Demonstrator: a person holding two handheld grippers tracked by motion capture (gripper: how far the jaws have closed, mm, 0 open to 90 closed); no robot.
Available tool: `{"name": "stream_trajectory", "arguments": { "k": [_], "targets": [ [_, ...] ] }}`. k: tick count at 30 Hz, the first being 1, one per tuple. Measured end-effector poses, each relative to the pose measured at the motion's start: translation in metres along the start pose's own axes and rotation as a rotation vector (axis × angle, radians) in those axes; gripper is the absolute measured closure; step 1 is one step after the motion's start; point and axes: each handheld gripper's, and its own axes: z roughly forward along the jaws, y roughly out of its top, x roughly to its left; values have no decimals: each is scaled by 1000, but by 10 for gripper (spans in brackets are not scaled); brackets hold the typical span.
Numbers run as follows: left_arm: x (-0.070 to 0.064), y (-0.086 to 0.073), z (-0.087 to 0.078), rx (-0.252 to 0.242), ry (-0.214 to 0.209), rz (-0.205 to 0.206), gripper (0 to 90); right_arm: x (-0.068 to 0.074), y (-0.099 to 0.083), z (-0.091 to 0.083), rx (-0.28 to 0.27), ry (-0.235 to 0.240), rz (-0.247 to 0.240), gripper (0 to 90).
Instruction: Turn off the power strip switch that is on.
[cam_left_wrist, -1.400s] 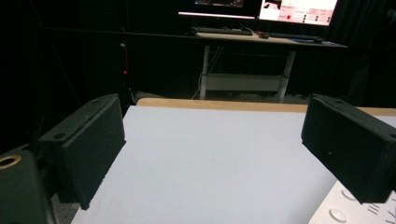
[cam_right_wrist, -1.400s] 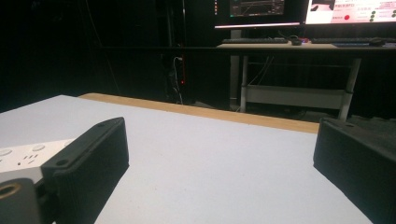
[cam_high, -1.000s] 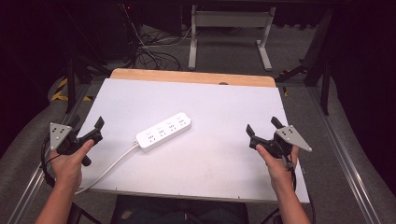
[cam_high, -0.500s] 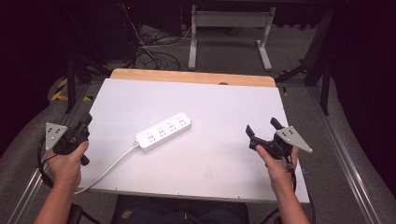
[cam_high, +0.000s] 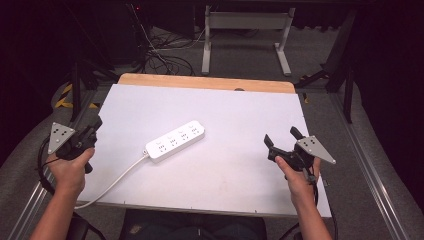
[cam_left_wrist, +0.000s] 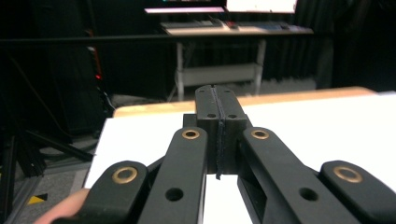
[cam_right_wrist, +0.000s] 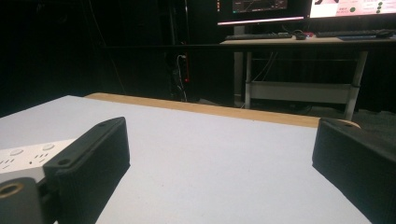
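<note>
A white power strip (cam_high: 175, 140) lies at an angle in the middle of the white table (cam_high: 240, 115); its white cord (cam_high: 112, 182) trails to the table's front left edge. My left gripper (cam_high: 96, 123) is held at the left edge of the table, left of the strip, and is shut with nothing between its jaws; in the left gripper view (cam_left_wrist: 217, 100) the jaws meet along a thin seam. My right gripper (cam_high: 281, 137) is over the right side of the table, open and empty. One end of the power strip (cam_right_wrist: 21, 158) peeks out at the left of the right gripper view.
A wooden strip (cam_high: 205, 81) runs along the table's far edge. Beyond it stand a metal desk frame (cam_high: 245, 37) and loose cables (cam_high: 160, 55) on the floor. Monitors and a keyboard (cam_right_wrist: 261, 36) sit on a desk in the dark background.
My left gripper has closed from open to shut and drifted left toward the table's edge. The right gripper and the power strip have stayed in place.
</note>
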Motion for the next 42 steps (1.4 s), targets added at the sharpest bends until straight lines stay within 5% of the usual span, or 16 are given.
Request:
{"name": "stream_trajectory", "arguments": {
  "k": [1,4,7,11,14,23,24,29,36,42],
  "targets": [
    [-3,3,2,53,-44,14,900,0,0,0,3,2,1,48],
    [-5,7,4,111,-86,73,900,3,2,0,3,13,-18,49],
    [-5,9,11,156,-119,91,900,4,1,1,8,21,-27,50],
    [-12,11,26,286,-143,85,900,3,0,1,18,18,-28,54],
    [-21,12,40,351,-176,83,900,0,2,-1,12,14,-25,55],
    [-51,11,82,523,-246,182,900,-8,2,-3,11,-2,-3,57],
    [-59,10,92,578,-265,206,900,-8,2,-3,10,-3,-2,57],
    [-76,2,111,685,-291,234,900,-9,2,-3,9,-5,1,59],
    [-87,-12,127,778,-324,255,900,-9,3,-4,4,-4,-11,77],
    [-92,-12,130,798,-324,270,900,-9,2,-3,13,-2,-9,74]
  ]
}}
